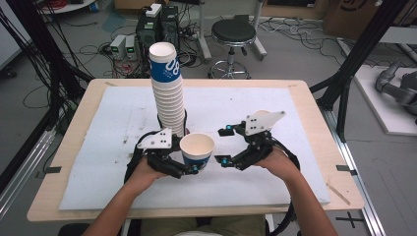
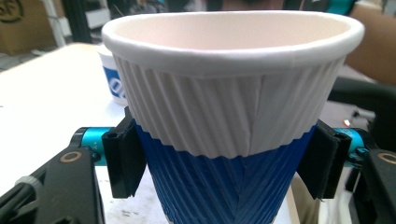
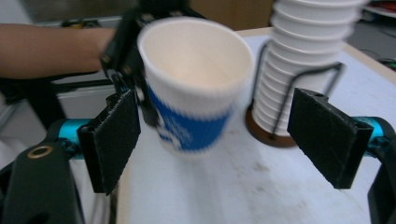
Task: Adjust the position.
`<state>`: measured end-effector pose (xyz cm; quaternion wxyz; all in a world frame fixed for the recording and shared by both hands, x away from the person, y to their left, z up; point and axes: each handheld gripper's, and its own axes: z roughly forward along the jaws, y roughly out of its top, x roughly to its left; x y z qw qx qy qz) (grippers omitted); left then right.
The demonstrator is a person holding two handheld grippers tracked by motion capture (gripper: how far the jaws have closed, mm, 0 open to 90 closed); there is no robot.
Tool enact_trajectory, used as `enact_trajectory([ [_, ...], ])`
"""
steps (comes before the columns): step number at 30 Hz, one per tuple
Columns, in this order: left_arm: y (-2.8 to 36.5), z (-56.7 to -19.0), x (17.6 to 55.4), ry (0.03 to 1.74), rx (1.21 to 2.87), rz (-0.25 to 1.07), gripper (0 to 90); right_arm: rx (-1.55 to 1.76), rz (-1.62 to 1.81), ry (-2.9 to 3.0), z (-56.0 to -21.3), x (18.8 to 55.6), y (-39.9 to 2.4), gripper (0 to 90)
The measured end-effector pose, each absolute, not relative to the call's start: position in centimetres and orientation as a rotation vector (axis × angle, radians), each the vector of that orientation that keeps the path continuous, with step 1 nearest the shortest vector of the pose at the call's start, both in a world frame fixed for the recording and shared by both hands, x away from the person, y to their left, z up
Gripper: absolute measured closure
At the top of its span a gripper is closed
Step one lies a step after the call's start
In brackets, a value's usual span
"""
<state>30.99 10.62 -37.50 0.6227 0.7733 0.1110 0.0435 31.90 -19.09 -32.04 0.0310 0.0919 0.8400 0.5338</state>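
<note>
High view: a cup sits upright near the front middle of the white mat, clamped by the left gripper – its jaws press the blue lower band from the person's left. Just behind the cup rises a tall stack of like cups in a wire holder. The right gripper lies just to the cup's right, jaws spread and apart from it.

Left gripper view: the cup is close up, ribbed white above and blue below, with a black pad pressed against each side of the blue part. A second cup shows behind it at the left.

Right gripper view: the jaws stand wide with nothing pressed between them – the cup shows beyond them, gripped by the left gripper, and is blurred. The stack stands to the right on a brown base.
</note>
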Motion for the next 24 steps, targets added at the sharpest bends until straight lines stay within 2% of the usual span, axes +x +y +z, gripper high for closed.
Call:
enact_trajectory([
  [15, 14.3, -36.5, 31.1, 0.386, 1.669, 0.274, 26.7, 0.618, 1.718, 2.303, -34.9, 31.8, -26.7, 17.4],
  [24, 15.8, -36.2, 31.0, 0.414, 1.624, 0.307, 26.7, 0.671, 1.667, 2.225, -35.1, 31.7, -28.0, 17.4],
])
